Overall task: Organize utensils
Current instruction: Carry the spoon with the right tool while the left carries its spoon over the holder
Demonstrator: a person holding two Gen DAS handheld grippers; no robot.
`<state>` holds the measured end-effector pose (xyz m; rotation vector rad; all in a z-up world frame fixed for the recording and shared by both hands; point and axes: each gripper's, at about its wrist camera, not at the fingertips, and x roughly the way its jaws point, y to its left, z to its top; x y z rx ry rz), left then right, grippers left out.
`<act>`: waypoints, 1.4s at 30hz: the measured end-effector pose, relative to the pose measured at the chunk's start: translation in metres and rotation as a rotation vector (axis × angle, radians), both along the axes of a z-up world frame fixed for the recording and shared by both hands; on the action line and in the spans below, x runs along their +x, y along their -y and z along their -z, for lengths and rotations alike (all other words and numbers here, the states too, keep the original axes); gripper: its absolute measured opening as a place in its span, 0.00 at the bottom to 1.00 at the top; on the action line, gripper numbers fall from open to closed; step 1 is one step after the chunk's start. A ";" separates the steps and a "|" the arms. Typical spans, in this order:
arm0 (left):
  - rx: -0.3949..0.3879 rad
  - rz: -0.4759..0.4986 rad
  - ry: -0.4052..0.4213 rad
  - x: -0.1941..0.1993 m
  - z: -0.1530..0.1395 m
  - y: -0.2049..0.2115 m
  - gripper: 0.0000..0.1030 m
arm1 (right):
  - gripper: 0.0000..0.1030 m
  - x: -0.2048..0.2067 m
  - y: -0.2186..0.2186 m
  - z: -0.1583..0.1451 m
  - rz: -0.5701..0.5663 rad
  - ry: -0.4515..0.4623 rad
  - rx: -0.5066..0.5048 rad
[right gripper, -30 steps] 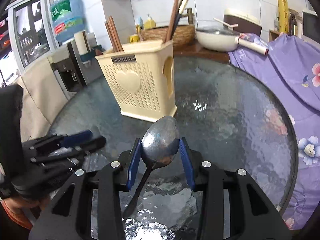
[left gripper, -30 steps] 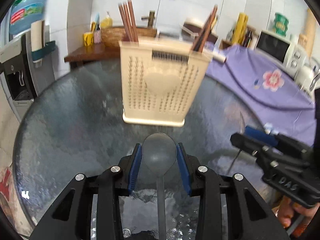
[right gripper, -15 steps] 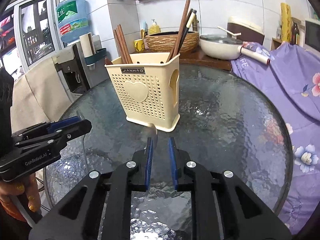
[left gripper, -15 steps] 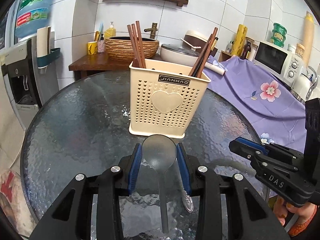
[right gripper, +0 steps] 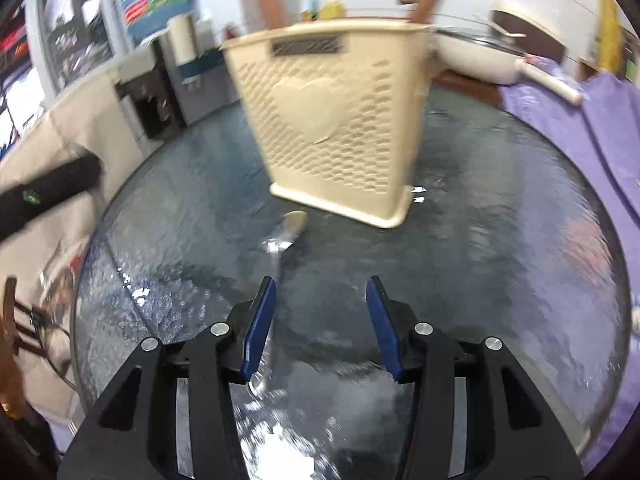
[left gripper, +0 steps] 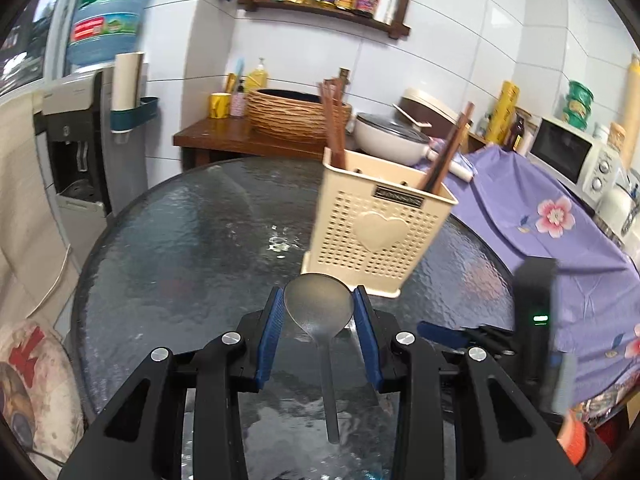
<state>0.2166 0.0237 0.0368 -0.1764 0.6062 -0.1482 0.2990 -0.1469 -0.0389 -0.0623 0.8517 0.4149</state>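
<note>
Gripping a grey spoon (left gripper: 319, 309) by its bowl, my left tongs (left gripper: 319, 316) should tip it upright over the holder (left gripper: 378, 232); right tongs (right gripper: 320, 316) gape empty.

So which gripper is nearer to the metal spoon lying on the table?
Right. The right gripper is open just behind the metal spoon, whose handle runs beside its left finger. The left gripper is off to the side, holding a grey spoon.

We cannot read any text here. The dark nameplate (left gripper: 398, 199) on the cream utensil basket (left gripper: 372, 240) is blurred, and the water bottle's label (left gripper: 102, 30) too.
</note>
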 end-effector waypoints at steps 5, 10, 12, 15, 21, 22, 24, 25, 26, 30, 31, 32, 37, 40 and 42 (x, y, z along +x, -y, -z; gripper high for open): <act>-0.001 -0.025 0.005 -0.009 -0.001 -0.013 0.34 | 0.46 0.028 -0.040 0.017 -0.051 -0.026 -0.114; -0.003 -0.028 -0.003 -0.010 0.002 -0.022 0.34 | 0.46 0.050 -0.066 0.025 -0.072 -0.055 -0.182; -0.006 -0.031 -0.006 -0.010 0.004 -0.024 0.34 | 0.46 0.057 -0.069 0.026 -0.064 -0.065 -0.183; -0.011 -0.030 -0.013 -0.009 0.005 -0.027 0.34 | 0.46 0.066 -0.074 0.027 -0.065 -0.071 -0.188; -0.013 -0.023 -0.016 -0.008 0.007 -0.028 0.34 | 0.38 0.072 -0.079 0.023 -0.085 -0.104 -0.161; -0.013 -0.020 -0.015 -0.008 0.007 -0.028 0.34 | 0.38 0.071 -0.081 0.023 -0.085 -0.097 -0.172; -0.012 -0.017 -0.014 -0.009 0.007 -0.027 0.34 | 0.37 0.065 -0.086 0.023 -0.082 -0.077 -0.197; -0.012 -0.016 -0.014 -0.009 0.008 -0.028 0.34 | 0.37 0.063 -0.087 0.023 -0.083 -0.069 -0.199; -0.013 -0.016 -0.015 -0.009 0.008 -0.026 0.34 | 0.37 0.060 -0.088 0.021 -0.089 -0.056 -0.189; -0.011 -0.013 -0.014 -0.009 0.008 -0.026 0.34 | 0.37 0.050 -0.077 0.005 -0.087 -0.009 -0.122; -0.012 -0.014 -0.013 -0.009 0.008 -0.025 0.34 | 0.37 0.046 -0.072 -0.003 -0.086 0.007 -0.094; -0.013 -0.013 -0.013 -0.009 0.008 -0.026 0.34 | 0.37 0.043 -0.069 -0.008 -0.085 0.018 -0.077; -0.010 -0.007 -0.009 -0.008 0.006 -0.020 0.34 | 0.37 0.022 -0.043 -0.042 -0.072 0.072 0.013; -0.006 0.006 -0.008 -0.007 0.006 -0.014 0.34 | 0.37 0.008 -0.023 -0.056 -0.060 0.085 0.046; -0.004 0.013 -0.007 -0.006 0.006 -0.010 0.34 | 0.37 0.000 -0.015 -0.060 -0.053 0.084 0.067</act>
